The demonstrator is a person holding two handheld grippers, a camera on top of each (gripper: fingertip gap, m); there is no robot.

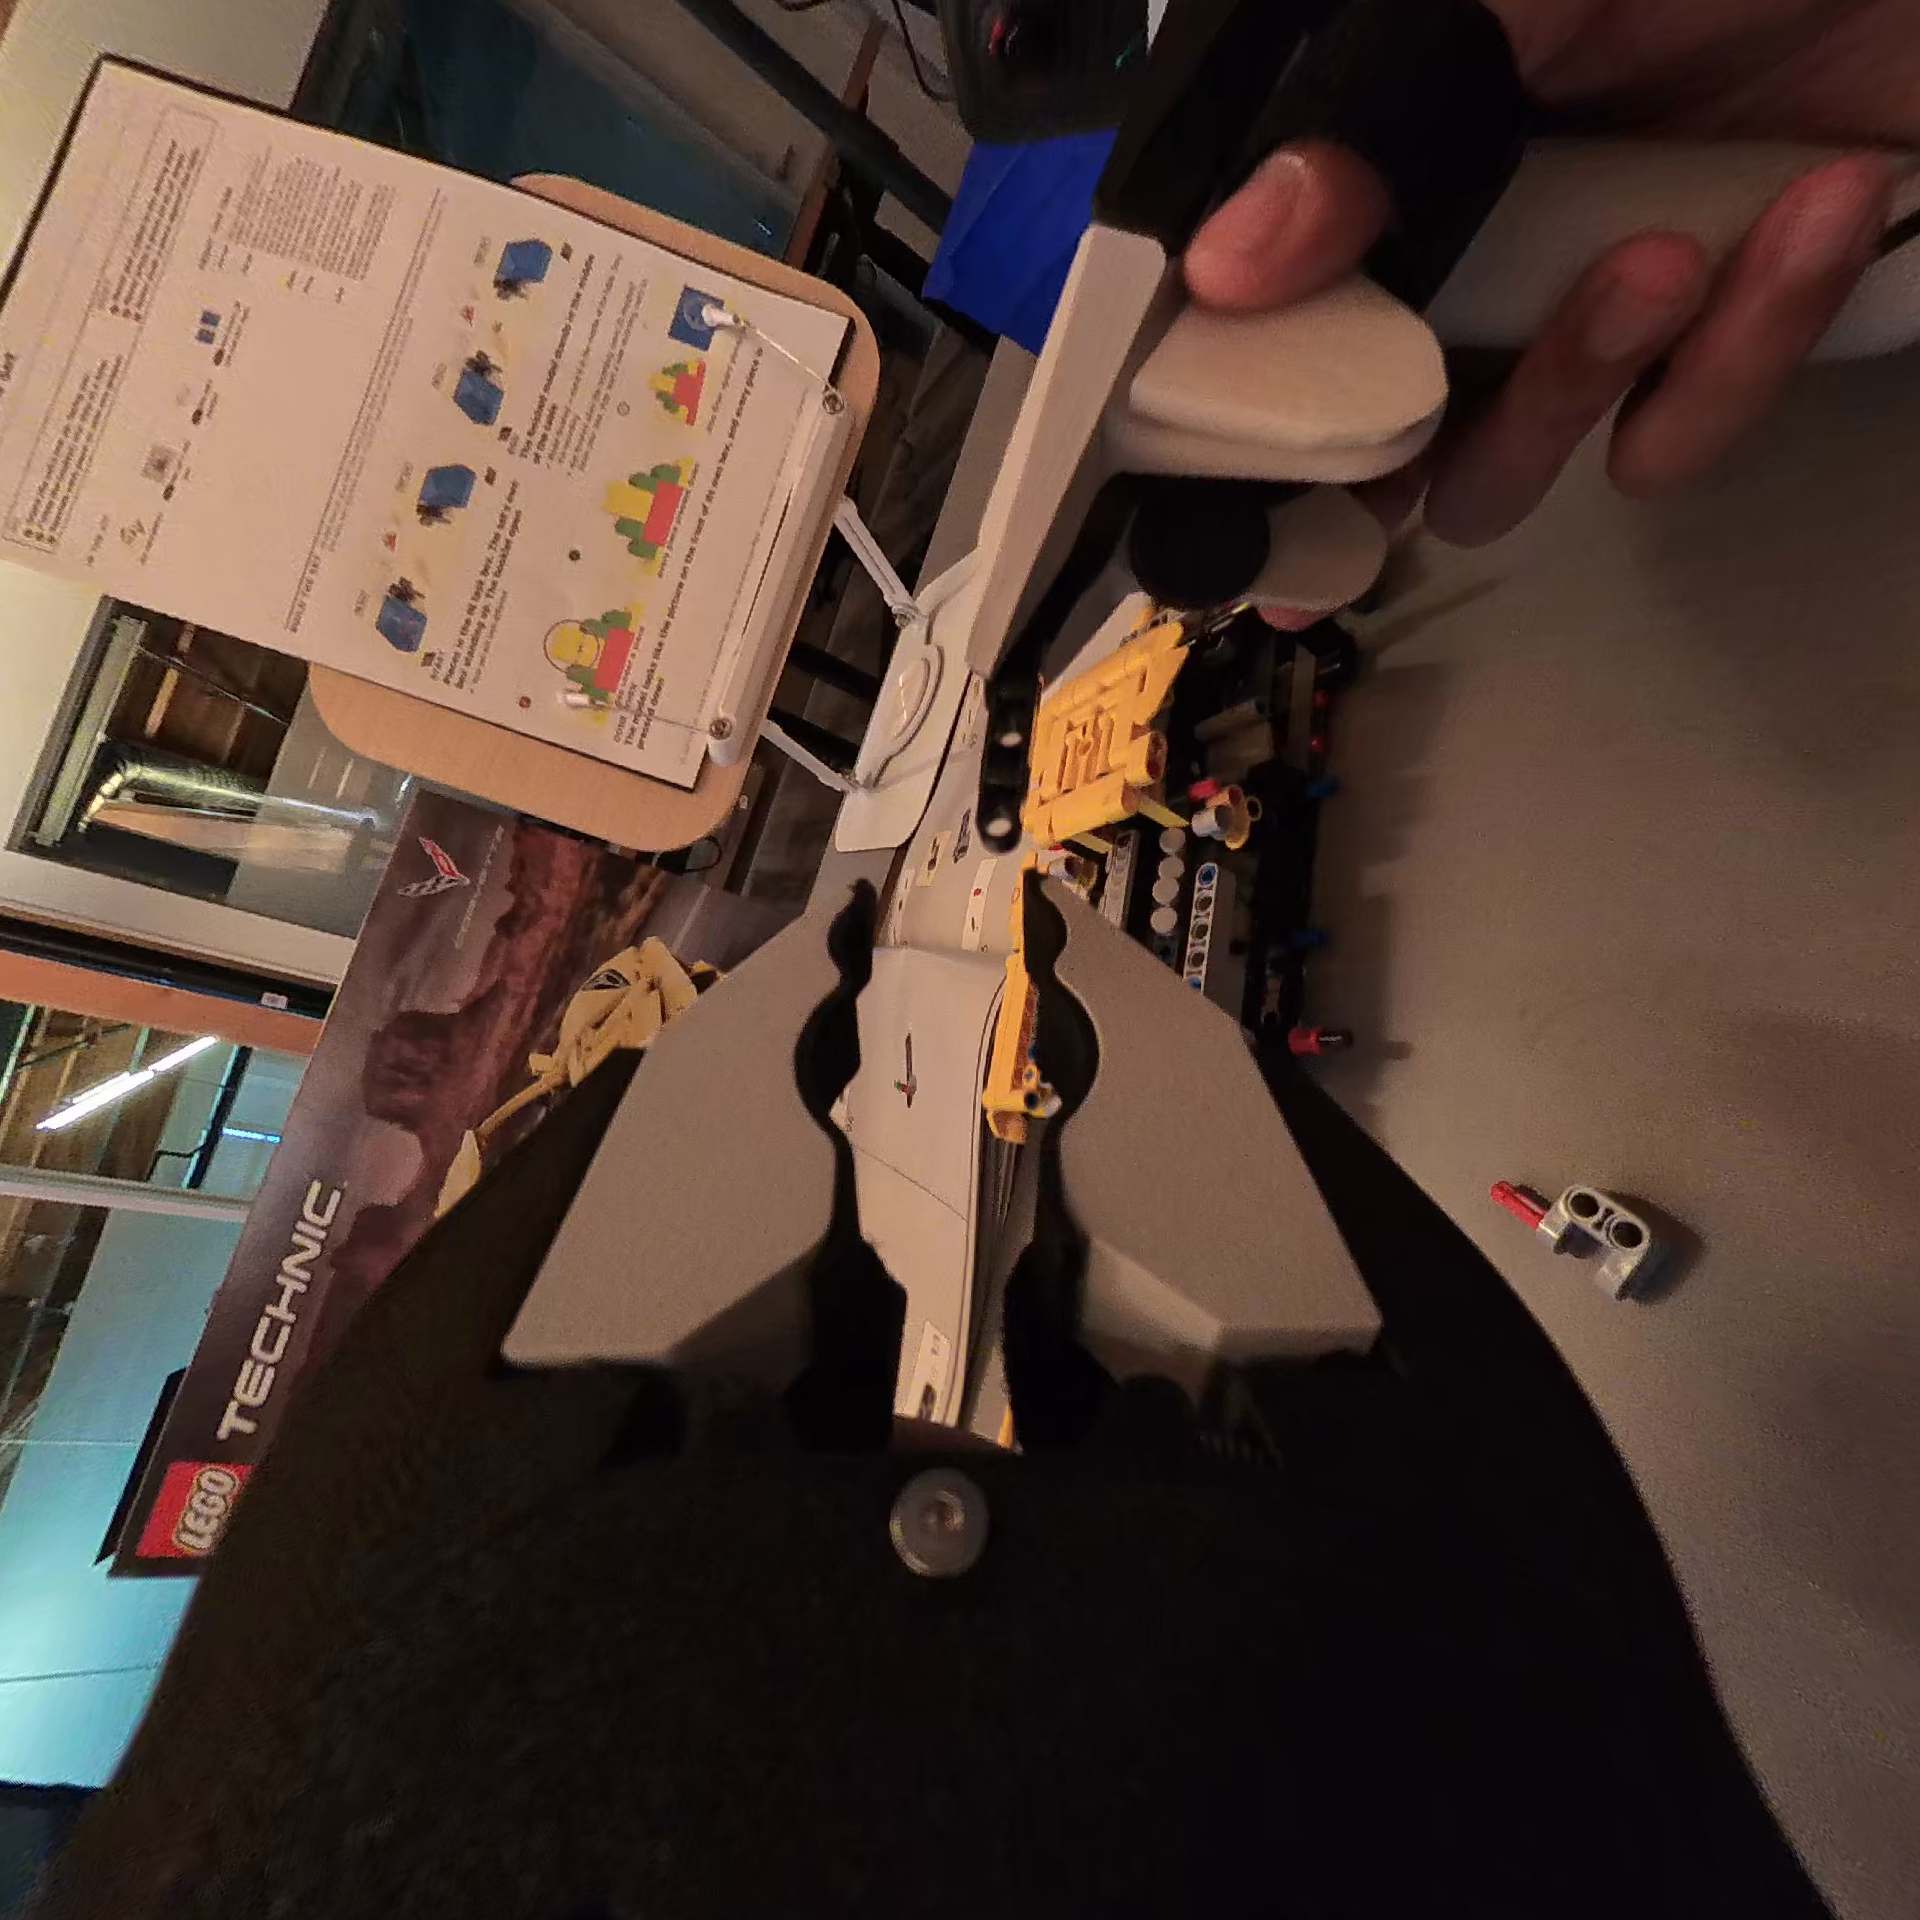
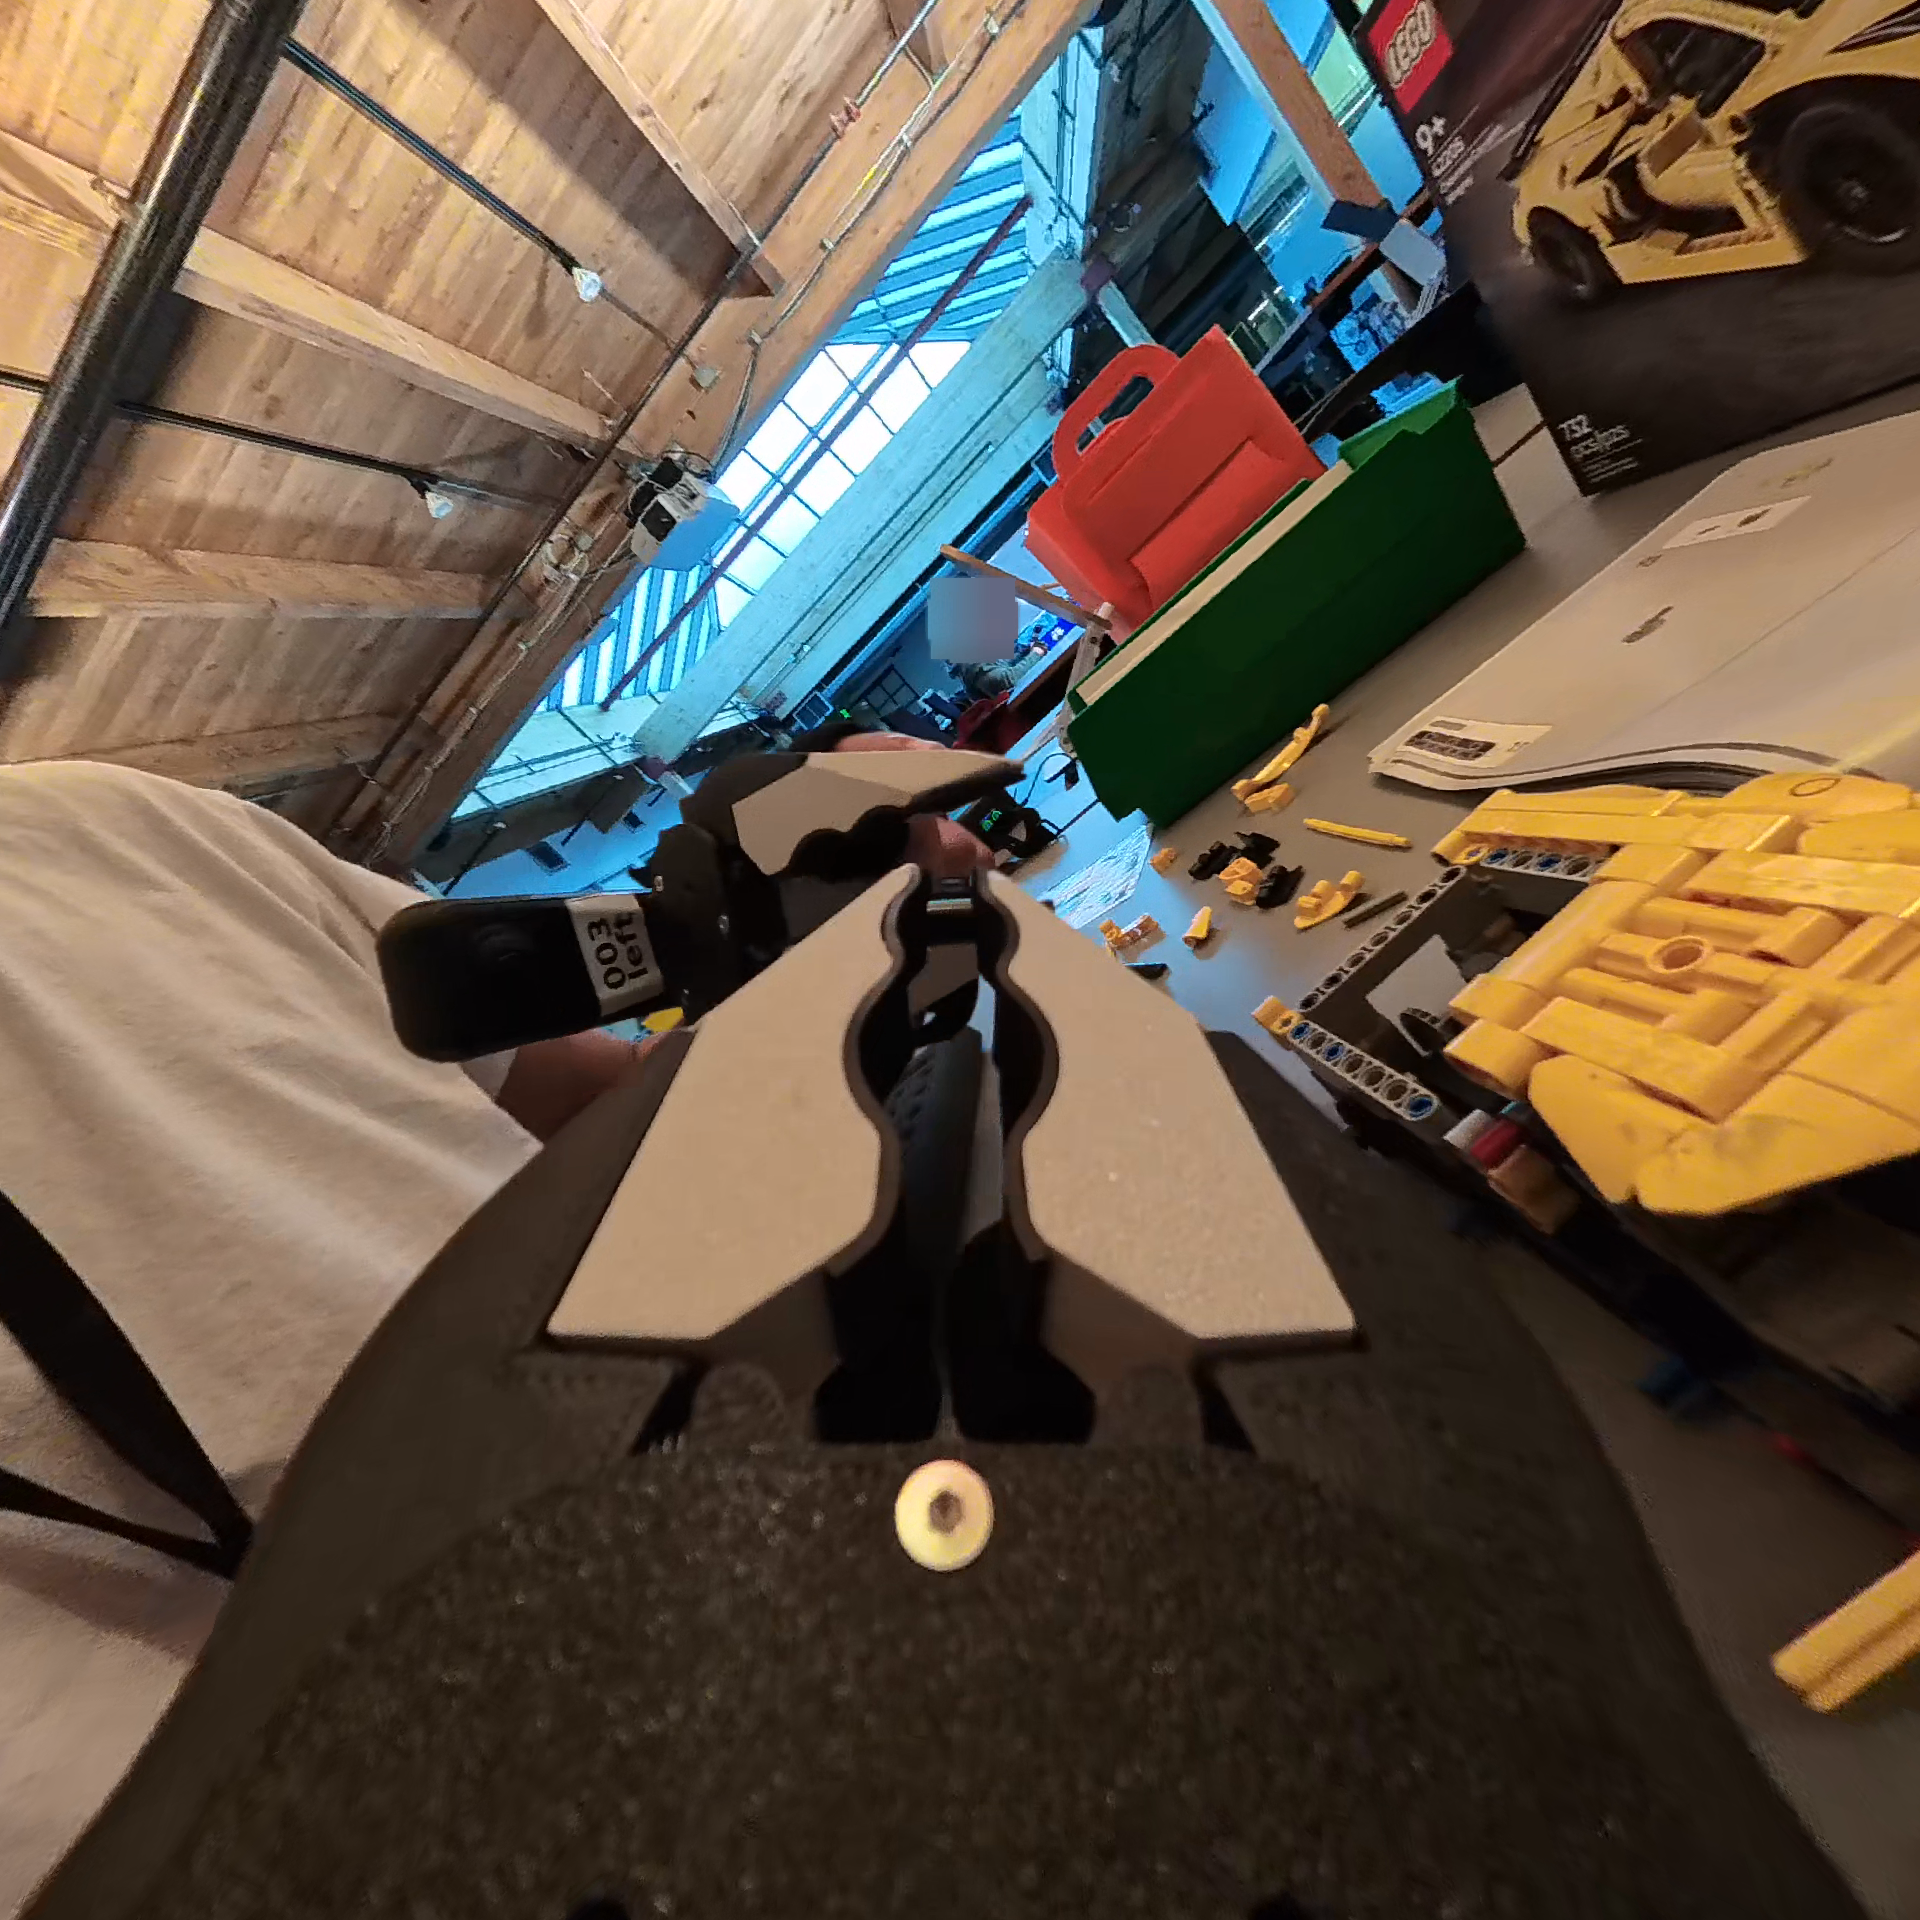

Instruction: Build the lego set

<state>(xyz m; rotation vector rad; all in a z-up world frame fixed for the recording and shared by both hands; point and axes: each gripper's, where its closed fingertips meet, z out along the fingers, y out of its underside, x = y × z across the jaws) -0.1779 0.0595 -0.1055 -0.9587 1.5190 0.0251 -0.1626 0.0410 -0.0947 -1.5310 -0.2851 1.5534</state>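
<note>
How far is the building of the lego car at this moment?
Done: the yellow and black car body is partly assembled, with yellow panels on a black beam frame. In hand: the left gripper appears to hold a long yellow piece; the right gripper looks empty. Left: small yellow and black loose parts and a grey connector with red pin still lie on the grey table.

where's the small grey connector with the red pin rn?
Left wrist view, right side: the grey connector lies alone on the grey table, apart from the yellow car build.
</note>
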